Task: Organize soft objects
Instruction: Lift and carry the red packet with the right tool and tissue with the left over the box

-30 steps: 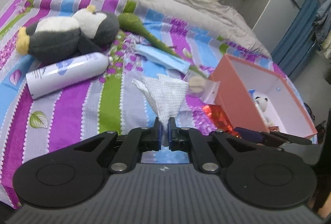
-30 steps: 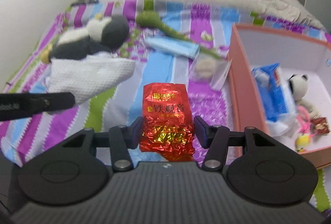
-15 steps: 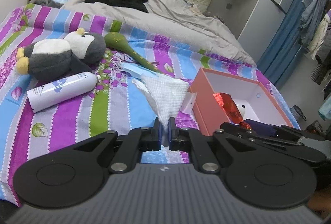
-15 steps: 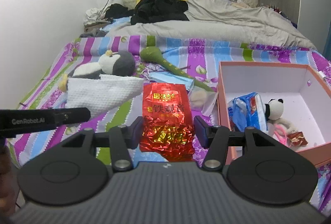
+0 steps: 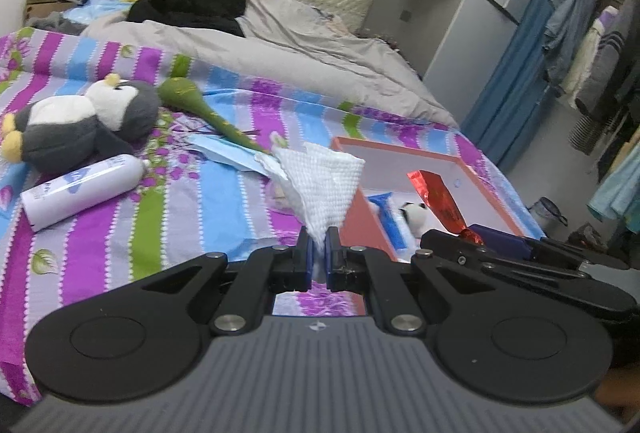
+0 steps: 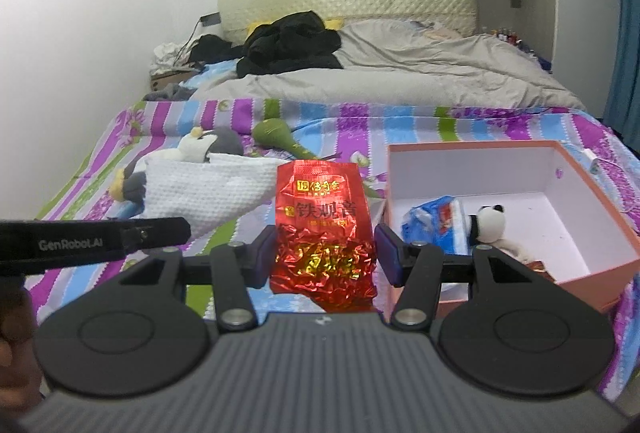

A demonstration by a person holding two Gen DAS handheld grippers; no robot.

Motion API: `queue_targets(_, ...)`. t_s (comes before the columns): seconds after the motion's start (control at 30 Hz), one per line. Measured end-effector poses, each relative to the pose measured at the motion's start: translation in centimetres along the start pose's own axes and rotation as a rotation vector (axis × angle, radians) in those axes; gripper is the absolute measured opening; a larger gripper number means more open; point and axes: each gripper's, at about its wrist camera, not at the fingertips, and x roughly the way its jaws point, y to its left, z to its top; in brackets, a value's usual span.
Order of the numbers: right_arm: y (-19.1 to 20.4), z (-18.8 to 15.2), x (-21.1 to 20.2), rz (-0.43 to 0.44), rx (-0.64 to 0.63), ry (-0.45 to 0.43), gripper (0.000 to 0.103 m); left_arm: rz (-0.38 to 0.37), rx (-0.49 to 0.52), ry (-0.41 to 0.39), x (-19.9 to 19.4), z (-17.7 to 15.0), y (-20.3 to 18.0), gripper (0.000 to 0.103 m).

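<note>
While both claws are loaded, neither item has yet reached the box [image 6: 472, 161]. Left claw [image 5: 317, 253]: jaws narrow, pinching a white cloth [image 5: 324, 181] by its lower tip, held up above the bed [image 5: 192, 193] just left of the box. Right claw [image 6: 326, 253]: jaws clamped on the crumpled lower part of a red foil packet [image 6: 322, 221], held up near the box's left wall.

Done, by judgement: a small panda toy [image 6: 486, 223] and a blue packet [image 6: 434, 221] already lie inside the box. Left: the two held items, and, still on the bed at far left, a penguin toy [image 5: 80, 117], a green plush [image 5: 200, 105] and a light-blue pack [image 5: 224, 153]. A white bottle [image 5: 80, 189] lies near the penguin; it looks rigid, probably not for sorting.

Hidden: the box's near floor is covered by the right claw body; a small clear bag behind the cloth is unreadable; the item at the box's near right corner is cut off.
</note>
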Motion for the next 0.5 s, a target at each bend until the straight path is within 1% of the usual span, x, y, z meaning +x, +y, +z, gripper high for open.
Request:
queue_targets(0.27, -2.9, -0.5, -1.9, -0.061, 0.037, -0.012, 0.056, -0.066, 0.046, 0.027, 1.6, -0.3, -3.3, 0.007)
queue_targets(0.5, -5.8, -1.1, -1.7, -0.108, 0.092, 0.006, 0.056, -0.111, 0.082, 0.070, 4.2, -0.1, -5.9, 0.007)
